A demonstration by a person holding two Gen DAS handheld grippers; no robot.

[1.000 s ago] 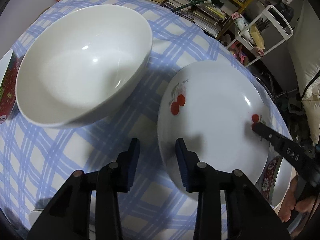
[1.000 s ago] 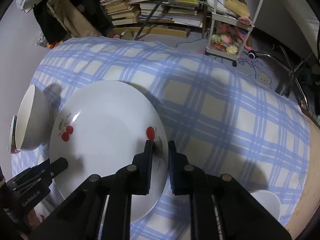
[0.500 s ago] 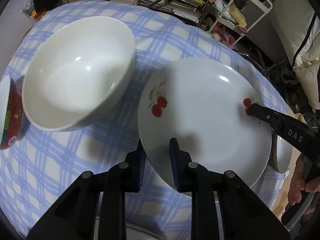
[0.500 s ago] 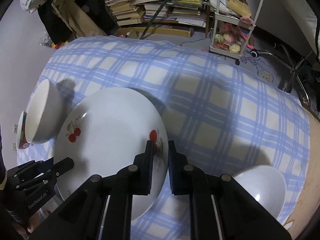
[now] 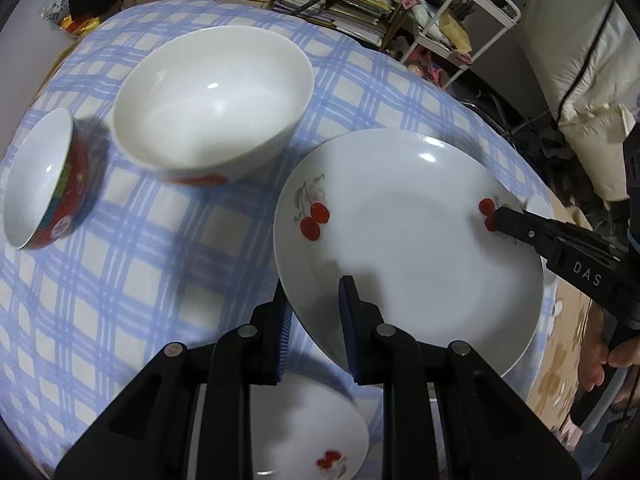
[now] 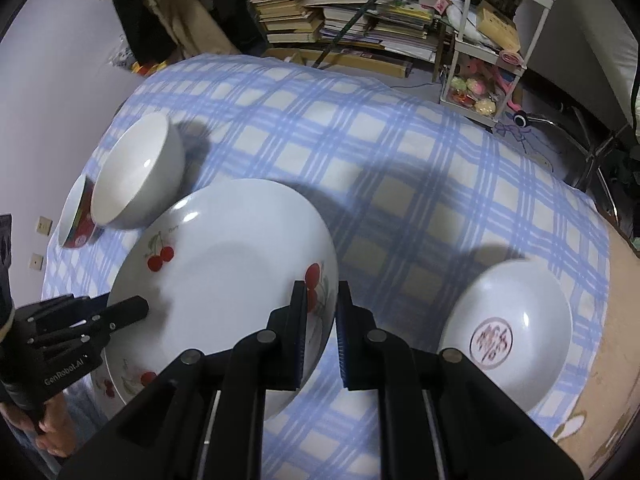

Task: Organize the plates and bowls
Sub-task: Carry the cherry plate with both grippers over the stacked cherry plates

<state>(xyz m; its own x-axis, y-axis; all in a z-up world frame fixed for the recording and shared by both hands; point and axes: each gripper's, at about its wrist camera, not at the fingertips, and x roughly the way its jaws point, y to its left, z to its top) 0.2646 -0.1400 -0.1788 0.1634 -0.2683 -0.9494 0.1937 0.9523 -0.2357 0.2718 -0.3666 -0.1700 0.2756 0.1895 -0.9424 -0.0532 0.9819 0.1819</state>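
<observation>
Tablecloth (image 6: 420, 184) in blue plaid covers the whole table, and I work above its near edge. Over it I hold the cherry plate (image 5: 404, 240), lifted and roughly level, gripped at two opposite rims. My left gripper (image 5: 314, 320) is clamped on the plate's near-left rim, one pad under and one over. My right gripper (image 6: 322, 330) is pinched tight on the opposite rim by the cherry print. The relation that matters, I judge, is what lies straight below: a second cherry plate (image 5: 316, 440) sits on the cloth at the near edge, partly beneath the held one. The large white bowl (image 5: 212, 100) and the small red-sided bowl (image 5: 40, 180) stand off toward the far-left edge, and a stamped plate (image 6: 508, 332) rests near the right edge.
</observation>
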